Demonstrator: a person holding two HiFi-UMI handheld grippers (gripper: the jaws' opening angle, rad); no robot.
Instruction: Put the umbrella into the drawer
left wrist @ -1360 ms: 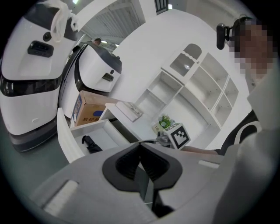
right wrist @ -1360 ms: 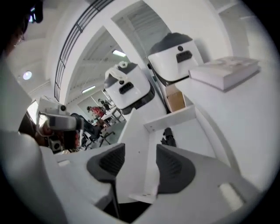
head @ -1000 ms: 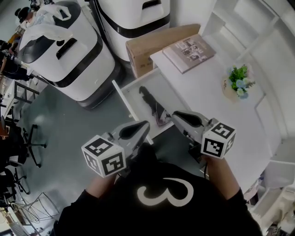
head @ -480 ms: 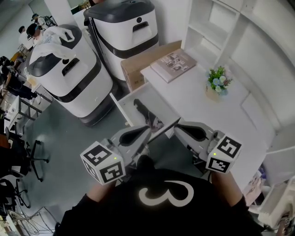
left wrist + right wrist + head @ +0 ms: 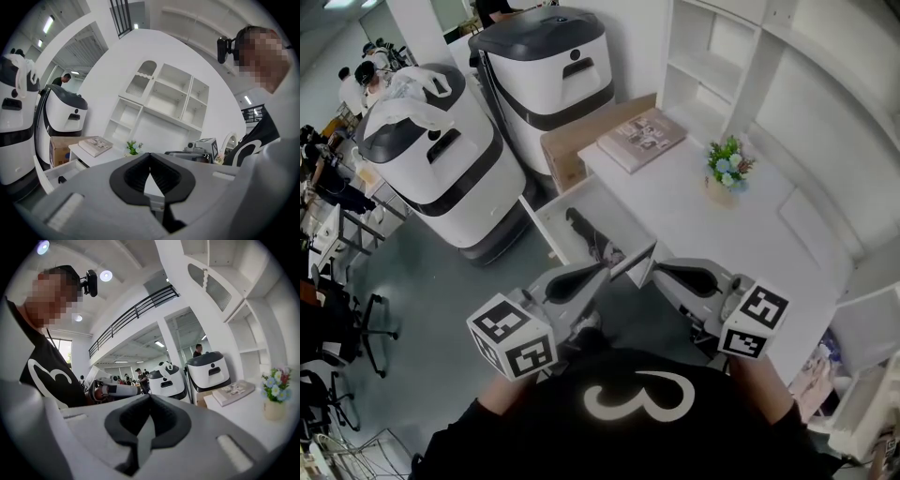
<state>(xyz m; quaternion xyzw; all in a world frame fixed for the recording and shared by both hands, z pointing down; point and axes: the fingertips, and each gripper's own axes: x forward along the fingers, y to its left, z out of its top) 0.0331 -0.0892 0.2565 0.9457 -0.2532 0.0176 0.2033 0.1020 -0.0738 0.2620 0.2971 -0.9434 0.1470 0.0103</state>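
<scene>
The dark folded umbrella (image 5: pixel 584 234) lies inside the open white drawer (image 5: pixel 546 223), which is pulled out from the desk's left end. Both grippers hover close to the person's chest, apart from the drawer and level with each other. My left gripper (image 5: pixel 602 272) is shut with nothing in it; in the left gripper view its pads meet (image 5: pixel 150 155), and the drawer (image 5: pixel 56 171) shows low at the left. My right gripper (image 5: pixel 657 271) is also shut and empty, its tips touching (image 5: pixel 150 397).
On the white desk (image 5: pixel 712 244) lie a book (image 5: pixel 641 139) and a small flower pot (image 5: pixel 724 173). A cardboard box (image 5: pixel 581 141) and two large white-and-black machines (image 5: pixel 441 169) stand to the left of the desk. White shelving (image 5: pixel 722 56) lines the back wall.
Both grippers have come up and back from the drawer, which now looks smaller and farther off. The umbrella stays lying in the drawer.
</scene>
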